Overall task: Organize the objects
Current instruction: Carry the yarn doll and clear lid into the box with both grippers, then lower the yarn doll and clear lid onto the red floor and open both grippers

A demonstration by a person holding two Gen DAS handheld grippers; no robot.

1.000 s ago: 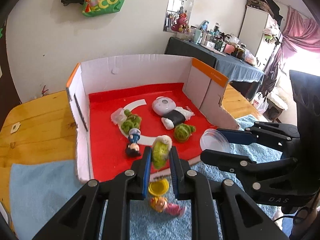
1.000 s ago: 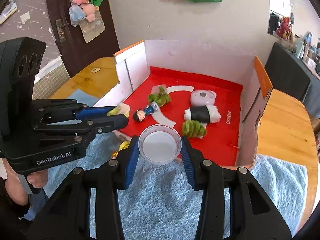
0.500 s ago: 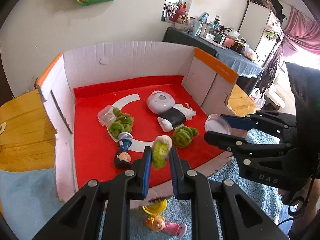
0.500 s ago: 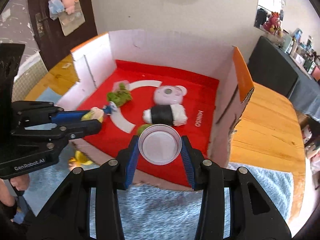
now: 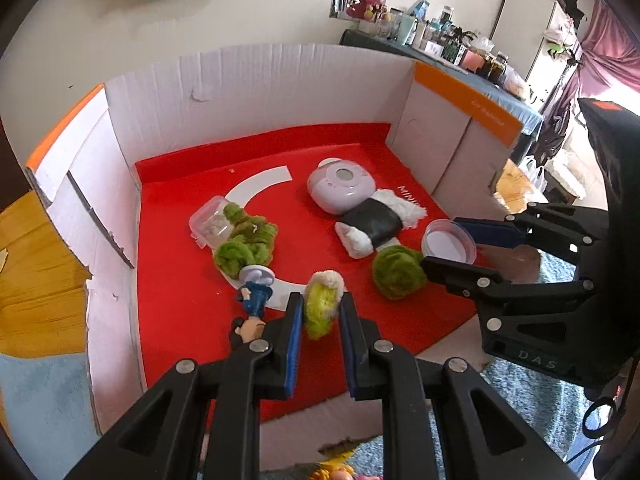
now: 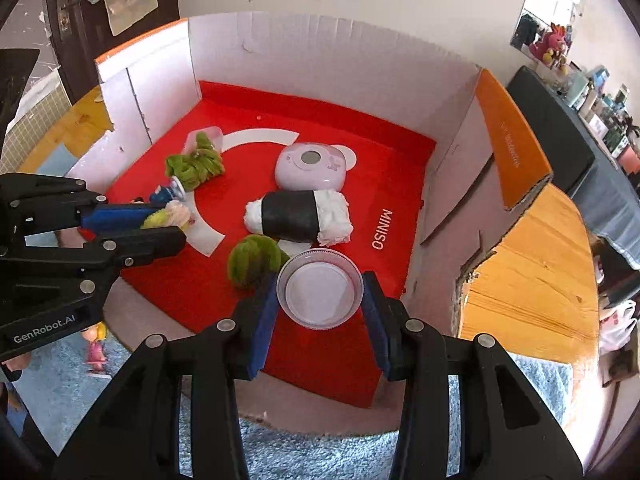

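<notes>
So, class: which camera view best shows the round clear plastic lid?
The right wrist view: the round clear plastic lid faces the camera, whole, between the right gripper's pads. The left wrist view shows it smaller, tilted.

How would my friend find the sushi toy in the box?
Look in the cardboard box with the red floor. Near its middle, just in front of the round lilac gadget, lies the sushi toy. It alone is white and fluffy with a black band around it; the neighbours are green.

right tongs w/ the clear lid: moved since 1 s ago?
Yes. The right tongs, shut on the clear lid, went from above the blue rug forward over the box's red floor, beside the sushi plush.
</notes>
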